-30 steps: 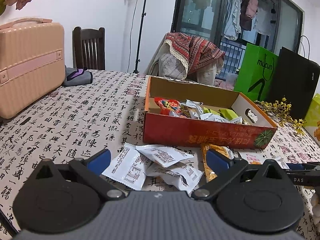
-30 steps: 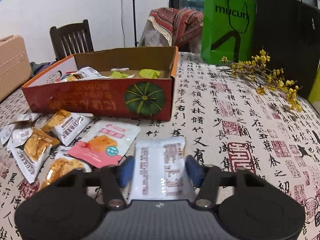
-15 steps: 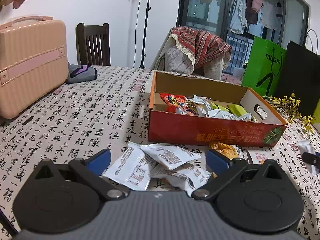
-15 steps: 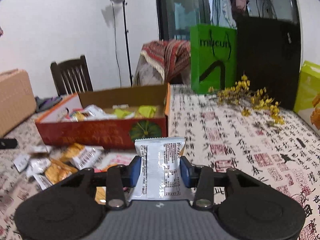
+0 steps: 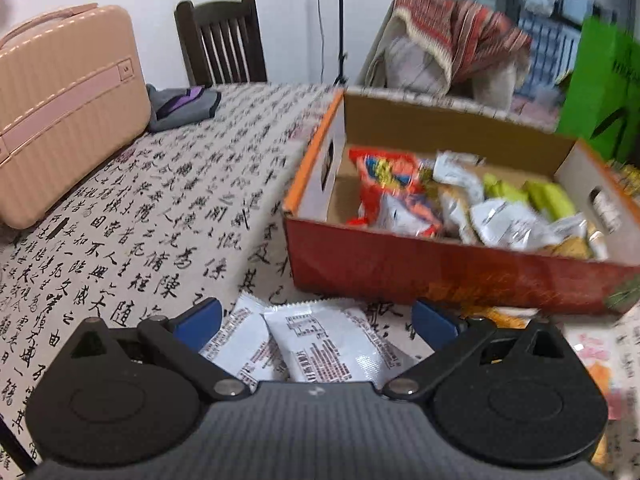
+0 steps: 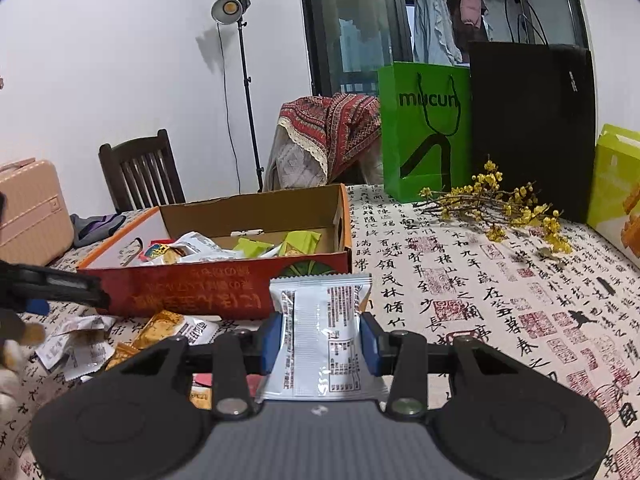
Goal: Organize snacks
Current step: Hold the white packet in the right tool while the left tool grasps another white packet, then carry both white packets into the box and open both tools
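Observation:
An orange-red cardboard box (image 5: 460, 272) holds several snack packets; it also shows in the right wrist view (image 6: 224, 300). My left gripper (image 5: 316, 320) is open, low over white snack packets (image 5: 324, 340) lying on the tablecloth in front of the box. My right gripper (image 6: 320, 338) is shut on a white snack packet (image 6: 320, 336) and holds it upright above the table, near the box's front right corner. More loose packets (image 6: 160, 332) lie in front of the box. The left gripper's arm (image 6: 56, 284) shows at the left of the right wrist view.
A pink suitcase (image 5: 60, 100) stands at the table's left with a grey pouch (image 5: 180, 104) beside it. A green bag (image 6: 424, 128), a black bag (image 6: 528, 128), a yellow-green bag (image 6: 616, 184) and yellow flower sprigs (image 6: 500, 204) stand at the back right. Chairs stand behind the table.
My right gripper has lifted the white packet off the table and higher. My left gripper has moved forward and down over the white packets in front of the box.

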